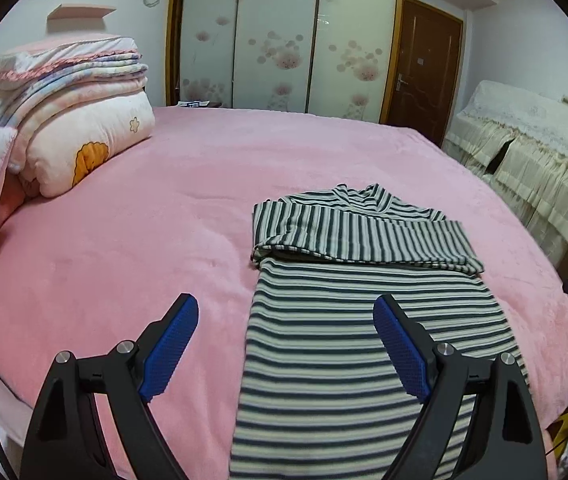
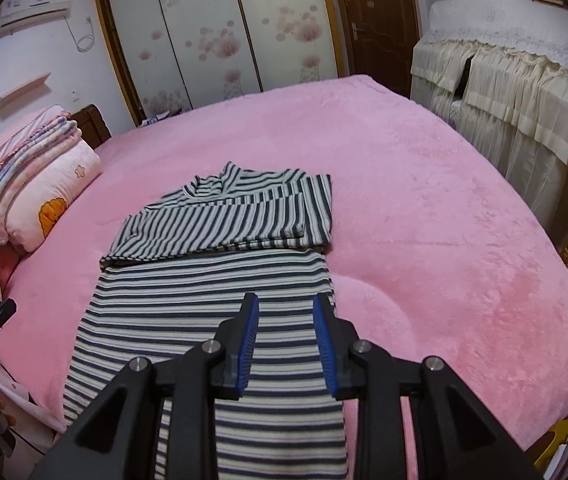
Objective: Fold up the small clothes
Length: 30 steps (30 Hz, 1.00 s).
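Striped shirt (image 1: 368, 320) flat, sleeves folded across; left gripper (image 1: 286, 344) wide, right gripper (image 2: 286, 344) narrower, both empty.

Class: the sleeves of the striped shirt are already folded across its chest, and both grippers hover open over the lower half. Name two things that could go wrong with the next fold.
1. The folded sleeves lie loose on the striped shirt; lifting the hem may slide them open.
2. The left gripper straddles the shirt's left edge, while the right gripper sits inboard of the right edge, so uneven grasps could skew the fold or pinch the pink blanket.
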Each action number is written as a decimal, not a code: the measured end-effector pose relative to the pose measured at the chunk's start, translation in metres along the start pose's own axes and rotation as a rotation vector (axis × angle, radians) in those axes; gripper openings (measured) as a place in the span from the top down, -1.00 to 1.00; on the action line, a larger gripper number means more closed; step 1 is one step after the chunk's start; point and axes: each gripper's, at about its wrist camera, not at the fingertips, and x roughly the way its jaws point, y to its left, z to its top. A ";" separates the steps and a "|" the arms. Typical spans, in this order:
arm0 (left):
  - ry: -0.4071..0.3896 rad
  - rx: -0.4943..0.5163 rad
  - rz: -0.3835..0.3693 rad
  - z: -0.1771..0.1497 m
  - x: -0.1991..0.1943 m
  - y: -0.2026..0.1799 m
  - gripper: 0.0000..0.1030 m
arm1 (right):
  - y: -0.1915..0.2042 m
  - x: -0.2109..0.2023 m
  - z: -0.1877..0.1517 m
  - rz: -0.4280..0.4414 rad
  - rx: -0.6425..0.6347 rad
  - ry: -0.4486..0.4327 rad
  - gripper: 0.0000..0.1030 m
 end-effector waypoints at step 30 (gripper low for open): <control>0.173 -0.150 -0.044 -0.103 -0.029 0.053 -0.90 | 0.025 -0.085 -0.097 0.087 -0.154 -0.143 0.21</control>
